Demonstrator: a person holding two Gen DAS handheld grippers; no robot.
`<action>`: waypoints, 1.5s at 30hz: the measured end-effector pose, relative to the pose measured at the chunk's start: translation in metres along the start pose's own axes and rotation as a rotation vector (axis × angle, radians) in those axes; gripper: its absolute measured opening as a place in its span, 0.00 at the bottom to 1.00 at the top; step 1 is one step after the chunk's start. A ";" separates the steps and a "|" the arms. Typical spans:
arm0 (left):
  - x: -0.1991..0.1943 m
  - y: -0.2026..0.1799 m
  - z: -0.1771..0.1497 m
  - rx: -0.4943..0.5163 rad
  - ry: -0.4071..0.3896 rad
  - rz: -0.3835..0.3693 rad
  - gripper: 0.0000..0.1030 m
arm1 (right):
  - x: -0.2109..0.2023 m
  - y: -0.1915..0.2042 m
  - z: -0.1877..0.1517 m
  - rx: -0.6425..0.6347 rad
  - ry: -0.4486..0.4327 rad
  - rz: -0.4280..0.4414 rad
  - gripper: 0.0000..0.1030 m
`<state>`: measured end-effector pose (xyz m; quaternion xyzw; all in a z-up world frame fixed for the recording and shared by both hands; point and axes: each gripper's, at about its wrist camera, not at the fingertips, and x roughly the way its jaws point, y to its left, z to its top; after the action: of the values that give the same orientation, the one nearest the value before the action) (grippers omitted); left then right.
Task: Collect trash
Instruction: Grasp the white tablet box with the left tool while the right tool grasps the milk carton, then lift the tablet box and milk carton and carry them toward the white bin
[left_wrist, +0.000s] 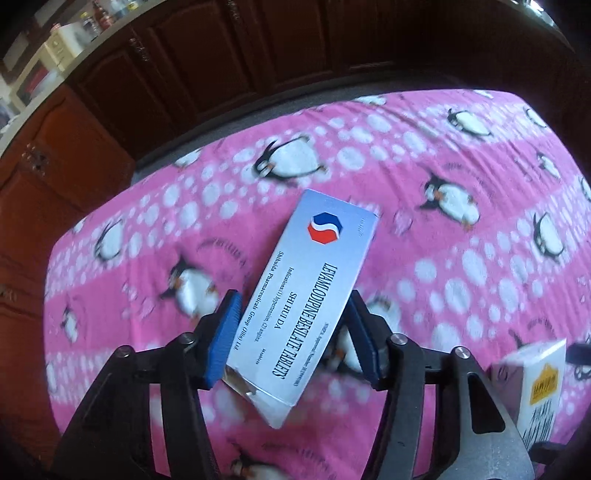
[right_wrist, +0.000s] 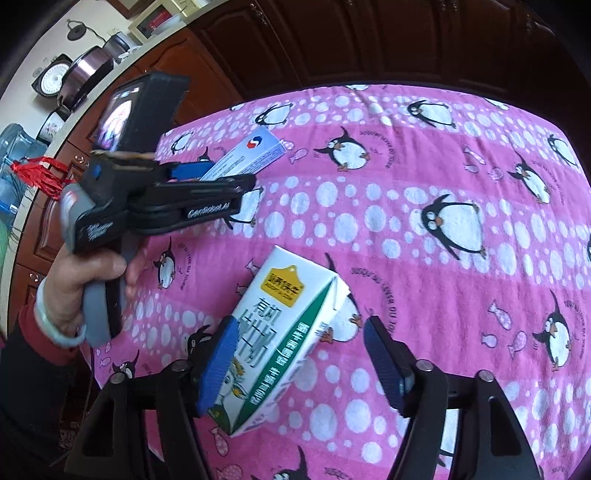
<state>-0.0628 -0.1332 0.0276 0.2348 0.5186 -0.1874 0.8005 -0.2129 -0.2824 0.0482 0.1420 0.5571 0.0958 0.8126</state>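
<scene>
My left gripper (left_wrist: 291, 336) is shut on a pale blue medicine box (left_wrist: 310, 288) printed with "Levamlodipine Besilate Tablets" and holds it above the pink penguin blanket (left_wrist: 424, 206). The same box (right_wrist: 247, 157) and the left gripper (right_wrist: 207, 177) show at upper left in the right wrist view. A white and green milk carton (right_wrist: 273, 339) lies tilted between the jaws of my right gripper (right_wrist: 299, 354). The left pad touches it and the right pad stands well clear, so the gripper is open. The carton also shows at the lower right edge of the left wrist view (left_wrist: 535, 387).
The blanket (right_wrist: 424, 184) covers the whole table top. Dark wooden cabinets (left_wrist: 184, 66) stand behind it, under a counter with jars and boxes (left_wrist: 62, 40). Pots and a water bottle (right_wrist: 22, 147) sit at the far left. The person's hand (right_wrist: 92, 280) holds the left gripper's handle.
</scene>
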 end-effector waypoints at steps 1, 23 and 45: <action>-0.004 0.004 -0.006 -0.019 0.007 0.008 0.51 | 0.004 0.005 0.001 -0.004 0.001 0.000 0.70; -0.012 0.028 -0.055 -0.195 0.077 -0.032 0.51 | 0.018 0.007 0.011 -0.087 0.020 -0.147 0.68; -0.101 -0.058 -0.014 -0.055 -0.105 -0.116 0.46 | -0.117 -0.062 -0.013 0.020 -0.233 -0.071 0.55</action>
<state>-0.1449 -0.1670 0.1050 0.1723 0.4936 -0.2310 0.8205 -0.2669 -0.3760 0.1253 0.1403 0.4647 0.0443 0.8732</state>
